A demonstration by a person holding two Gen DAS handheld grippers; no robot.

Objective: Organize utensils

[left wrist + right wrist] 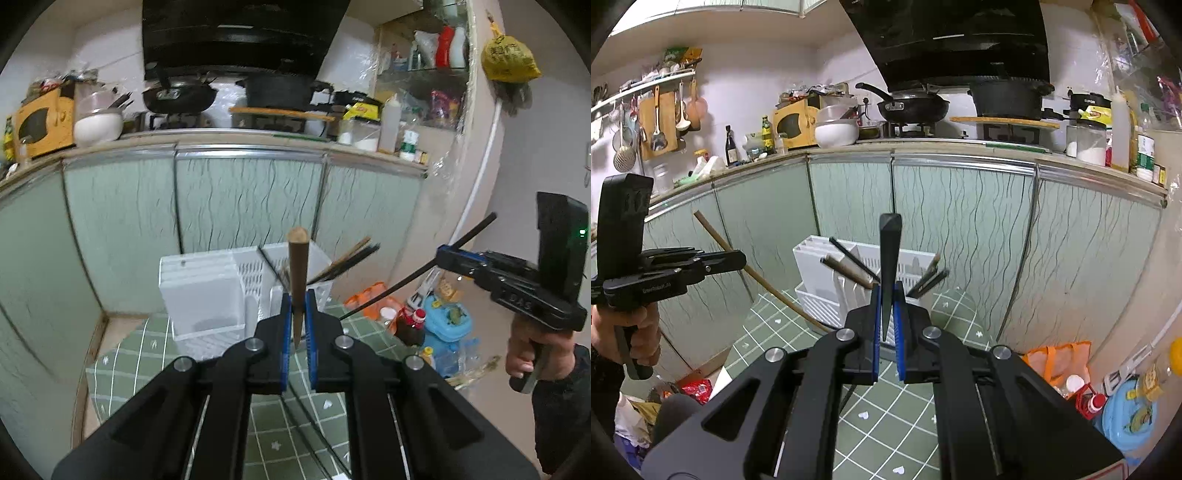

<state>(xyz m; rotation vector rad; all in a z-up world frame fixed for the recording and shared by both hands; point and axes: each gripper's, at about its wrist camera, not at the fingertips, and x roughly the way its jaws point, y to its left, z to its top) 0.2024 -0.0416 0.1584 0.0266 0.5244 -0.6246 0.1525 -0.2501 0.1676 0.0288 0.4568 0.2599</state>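
Observation:
My left gripper point(298, 308) is shut on a brown wooden chopstick point(297, 264) that stands upright between its blue pads. My right gripper point(889, 295) is shut on a black chopstick point(889, 251), also upright. Both are lifted above the green tiled tabletop point(147, 354), in front of a white slotted utensil rack point(207, 291) point(820, 273). Several dark chopsticks point(343, 264) point(849, 264) lean inside the rack. In the left wrist view the right gripper point(443, 256) shows at right with the black chopstick point(402, 282) slanting through it. In the right wrist view the left gripper point(740, 260) shows at left with the brown chopstick point(768, 288).
Pale green cabinet doors point(240, 199) stand close behind the table. The counter above carries a wok point(912, 105), a black pot point(1008, 98) and bottles. On the floor to the right lie an orange bag point(1056, 362), a blue container point(447, 321) and a red-capped bottle point(413, 326).

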